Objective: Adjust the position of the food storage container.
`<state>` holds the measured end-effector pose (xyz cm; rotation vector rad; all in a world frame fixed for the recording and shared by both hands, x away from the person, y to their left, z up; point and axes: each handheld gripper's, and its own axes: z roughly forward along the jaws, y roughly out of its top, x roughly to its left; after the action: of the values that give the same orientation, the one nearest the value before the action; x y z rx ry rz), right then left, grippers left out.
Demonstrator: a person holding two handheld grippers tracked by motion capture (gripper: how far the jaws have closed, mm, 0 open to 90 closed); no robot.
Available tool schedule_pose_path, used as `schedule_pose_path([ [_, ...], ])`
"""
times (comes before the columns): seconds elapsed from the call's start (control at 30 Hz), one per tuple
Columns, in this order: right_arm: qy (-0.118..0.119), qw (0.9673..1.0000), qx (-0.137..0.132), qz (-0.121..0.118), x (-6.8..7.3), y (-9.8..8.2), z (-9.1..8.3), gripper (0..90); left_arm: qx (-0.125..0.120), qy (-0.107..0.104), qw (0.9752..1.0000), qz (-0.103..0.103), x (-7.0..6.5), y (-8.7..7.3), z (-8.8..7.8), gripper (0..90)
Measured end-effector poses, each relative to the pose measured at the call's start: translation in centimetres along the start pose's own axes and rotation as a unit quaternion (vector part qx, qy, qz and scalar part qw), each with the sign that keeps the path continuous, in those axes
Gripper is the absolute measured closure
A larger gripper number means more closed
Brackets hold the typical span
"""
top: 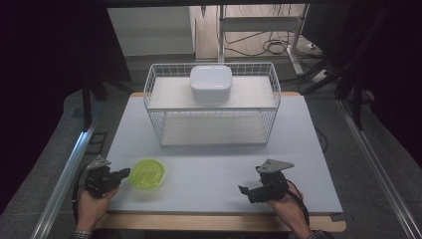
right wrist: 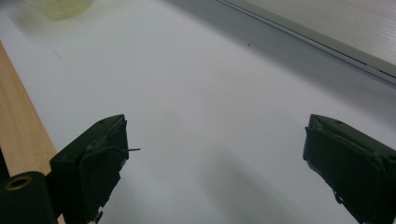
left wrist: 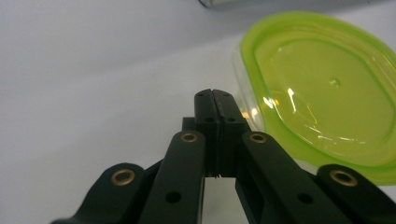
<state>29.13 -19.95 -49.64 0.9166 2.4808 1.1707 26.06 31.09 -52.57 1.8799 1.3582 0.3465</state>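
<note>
With the left gripper [top: 122, 174] pressed fingers-together, nothing between them, its tip sits just beside the near-left rim of the green-lidded container [top: 147, 173]; in the left gripper view the closed fingers [left wrist: 215, 109] appear to touch or nearly touch the clear wall below the lid [left wrist: 327, 88], contact not resolvable. Container stands flat on the bench [top: 214, 164], near the front edge, left of centre.

Risks, judged from this pose:
- Closed fingers can only push. A nudge low on the wall would likely slide the light container away across the smooth bench surface; an off-centre push would spin it instead.
- If the tip rides up under the lid's overhanging lip, the lid may pop or the container tip.
- To grasp, the fingers must open first; opening this close could knock the rim sideways.

Right of the container, well apart, the right gripper [top: 247, 190] rests low over bare bench, fingers wide apart and holding nothing [right wrist: 100, 154]. It is too distant to brace the container, so any slide goes unchecked.

Beyond the container, at the far side of the bench, stands the white wire basket [top: 159, 87] with a white lidded box [top: 210, 83] on its upper shelf. A hard shove could send the container toward the basket's front wire.
</note>
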Motion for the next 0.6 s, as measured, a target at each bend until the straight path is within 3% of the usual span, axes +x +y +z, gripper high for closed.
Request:
schedule_pose_path([
  [0.17,-0.001,1.0,0.002,-0.002,0.1,0.0,0.1,6.8,0.025,-0.025,0.9994,0.005,-0.3,-0.1,1.0,90.0],
  [0.6,-0.004,0.9999,0.009,-0.004,0.1,-0.1,0.3,6.8,0.043,-0.072,0.9963,0.014,-2.0,0.1,2.4,90.0],
])
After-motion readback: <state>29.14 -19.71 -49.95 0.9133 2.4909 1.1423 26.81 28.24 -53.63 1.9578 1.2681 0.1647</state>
